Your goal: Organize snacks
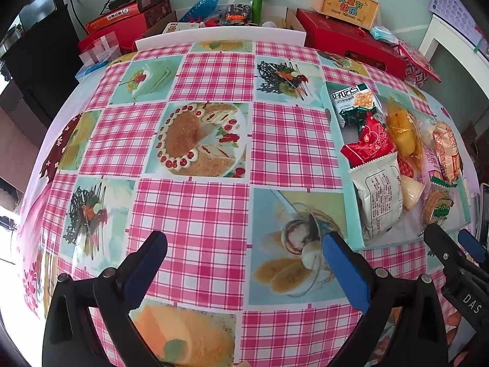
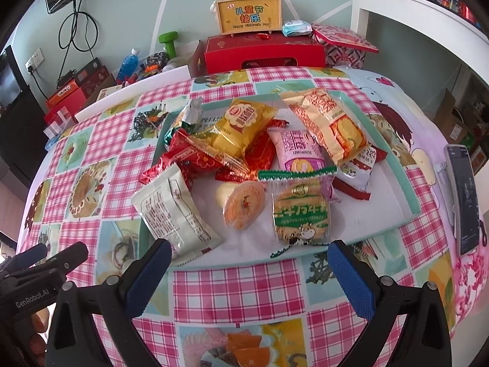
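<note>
Hovering with both the left gripper (image 1: pixel 244 253) and right gripper (image 2: pixel 249 258) spread wide and empty, risk is snagging the loose heap of crinkly foil snack packets (image 2: pixel 259 159) piled in the shallow mint cardboard tray (image 2: pixel 409 183), dragging neighbours onto the pink checked tablecloth (image 1: pixel 195 208).

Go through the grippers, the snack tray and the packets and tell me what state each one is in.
Left gripper: open, holding nothing, above the checked tablecloth.
Right gripper: open, holding nothing, at the tray's near edge.
Shallow mint-green tray: flat on the table, heaped with snacks.
White snack packet: sealed, overhanging the tray's near left corner.
Green-and-clear biscuit packet: sealed, lying flat.
Round orange-lidded jelly cup: sealed, tipped on its side.
</note>
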`<state>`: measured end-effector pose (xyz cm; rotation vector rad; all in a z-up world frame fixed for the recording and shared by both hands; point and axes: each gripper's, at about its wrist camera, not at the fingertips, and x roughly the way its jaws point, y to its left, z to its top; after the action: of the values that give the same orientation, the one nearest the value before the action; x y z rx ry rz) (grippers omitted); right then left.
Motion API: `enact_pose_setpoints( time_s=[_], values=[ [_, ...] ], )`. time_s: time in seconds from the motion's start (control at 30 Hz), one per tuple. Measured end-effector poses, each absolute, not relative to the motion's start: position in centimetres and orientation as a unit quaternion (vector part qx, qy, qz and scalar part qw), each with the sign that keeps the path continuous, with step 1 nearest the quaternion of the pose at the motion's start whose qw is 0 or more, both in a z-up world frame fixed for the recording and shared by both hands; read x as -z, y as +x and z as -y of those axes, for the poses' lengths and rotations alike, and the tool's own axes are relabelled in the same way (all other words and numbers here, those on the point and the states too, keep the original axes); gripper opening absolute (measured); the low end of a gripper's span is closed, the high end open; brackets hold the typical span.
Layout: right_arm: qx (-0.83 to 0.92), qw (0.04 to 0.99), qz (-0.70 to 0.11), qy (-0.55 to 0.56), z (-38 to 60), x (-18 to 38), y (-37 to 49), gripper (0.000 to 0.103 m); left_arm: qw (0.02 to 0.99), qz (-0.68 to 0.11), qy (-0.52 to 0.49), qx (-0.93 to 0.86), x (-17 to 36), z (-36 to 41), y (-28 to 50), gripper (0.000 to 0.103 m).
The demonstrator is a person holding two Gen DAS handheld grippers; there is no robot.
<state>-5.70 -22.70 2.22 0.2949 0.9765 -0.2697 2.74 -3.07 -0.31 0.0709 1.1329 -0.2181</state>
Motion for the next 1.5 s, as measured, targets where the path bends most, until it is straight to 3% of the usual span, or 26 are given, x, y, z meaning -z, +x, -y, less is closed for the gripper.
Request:
enact_pose_setpoints(
  time_s=[1.5],
  values=[
    [0.140,0.856,-0.476,0.142,23.4,-1.7,-6.1,0.103,0.831,-0.542,0.050,0.118,0.7,4.0,2.5,0.101]
  ],
)
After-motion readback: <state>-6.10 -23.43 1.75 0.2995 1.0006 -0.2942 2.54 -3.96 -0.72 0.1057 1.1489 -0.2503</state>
